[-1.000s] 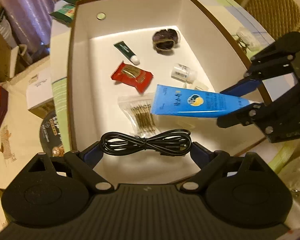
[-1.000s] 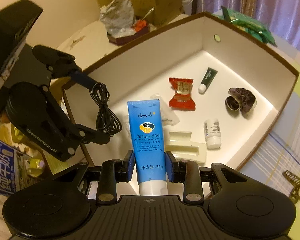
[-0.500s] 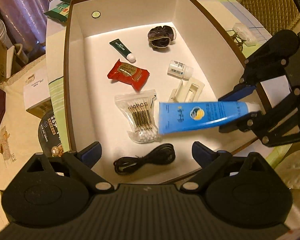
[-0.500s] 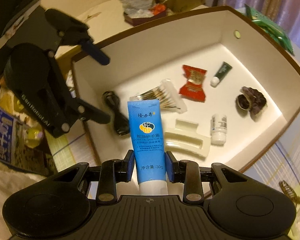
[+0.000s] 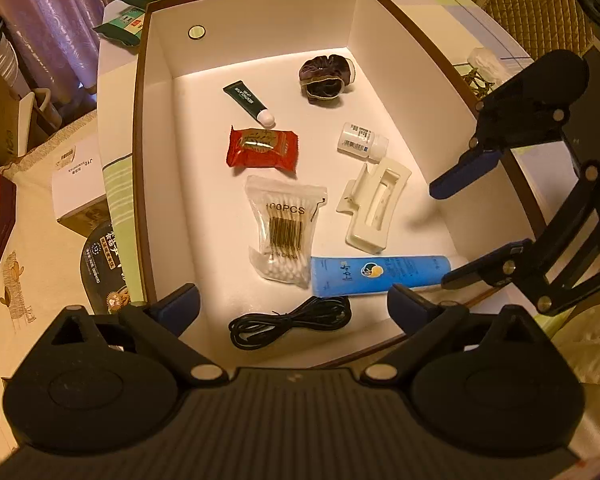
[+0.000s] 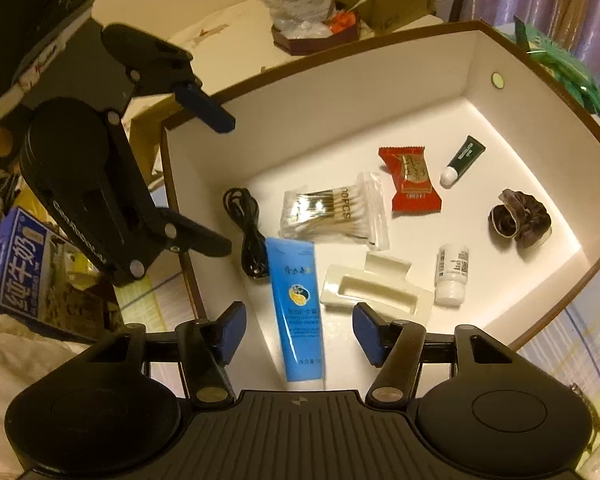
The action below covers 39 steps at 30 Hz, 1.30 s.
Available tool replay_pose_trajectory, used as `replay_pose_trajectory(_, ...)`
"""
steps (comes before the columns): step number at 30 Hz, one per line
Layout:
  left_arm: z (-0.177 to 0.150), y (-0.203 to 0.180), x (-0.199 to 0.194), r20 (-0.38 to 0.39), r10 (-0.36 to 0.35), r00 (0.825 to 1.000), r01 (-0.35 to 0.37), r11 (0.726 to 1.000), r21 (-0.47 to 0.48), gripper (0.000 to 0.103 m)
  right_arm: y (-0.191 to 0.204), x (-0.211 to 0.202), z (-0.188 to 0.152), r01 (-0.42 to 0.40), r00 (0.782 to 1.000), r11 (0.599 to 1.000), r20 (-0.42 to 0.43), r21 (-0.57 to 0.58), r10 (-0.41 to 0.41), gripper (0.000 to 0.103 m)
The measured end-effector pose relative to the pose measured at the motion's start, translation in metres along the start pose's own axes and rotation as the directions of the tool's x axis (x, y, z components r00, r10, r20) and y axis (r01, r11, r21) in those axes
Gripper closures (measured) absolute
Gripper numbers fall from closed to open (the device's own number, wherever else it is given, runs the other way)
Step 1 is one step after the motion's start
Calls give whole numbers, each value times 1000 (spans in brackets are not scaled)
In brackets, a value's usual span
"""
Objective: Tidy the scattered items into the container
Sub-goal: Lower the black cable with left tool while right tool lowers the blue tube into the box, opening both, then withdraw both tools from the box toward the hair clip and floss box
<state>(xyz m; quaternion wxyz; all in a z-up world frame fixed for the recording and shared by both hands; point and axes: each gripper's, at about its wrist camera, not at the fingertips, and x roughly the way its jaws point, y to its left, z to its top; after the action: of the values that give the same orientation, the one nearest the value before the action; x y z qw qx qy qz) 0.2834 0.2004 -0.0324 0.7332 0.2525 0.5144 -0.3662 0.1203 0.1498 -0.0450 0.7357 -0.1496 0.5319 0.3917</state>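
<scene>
Both grippers hovering over white box, jaws spread wide, gripping nothing: left gripper above coiled black cable, right gripper above blue tube. Tube lying flat on box floor, between cable and cream hair claw, just beside cotton-swab bag. Also lying in box: red candy, small white bottle, green mini tube, dark scrunchie.

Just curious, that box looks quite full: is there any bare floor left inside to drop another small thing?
Yes: the strip along the left wall of the box, beside the red packet, and the far end near the green tube. The near end is crowded.
</scene>
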Motion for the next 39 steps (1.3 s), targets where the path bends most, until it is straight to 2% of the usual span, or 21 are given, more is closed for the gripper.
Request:
replay_pose_trajectory(13, 3, -9, -4, -1, 10, 1000, -10, 1000, 2, 1, 0, -19, -6, 83, 995, 997, 59, 5, -83, 12)
replay_pose_trajectory(21, 7, -17, -10, 11, 47, 999, -47, 999, 10, 1, -5, -32, -13, 137, 985, 990, 97, 45, -141, 2)
replay_pose_trajectory(39, 5, -41, -34, 57, 107, 993, -108, 994, 15, 1, -8, -61, -37, 137, 974, 984, 168, 113, -154, 2)
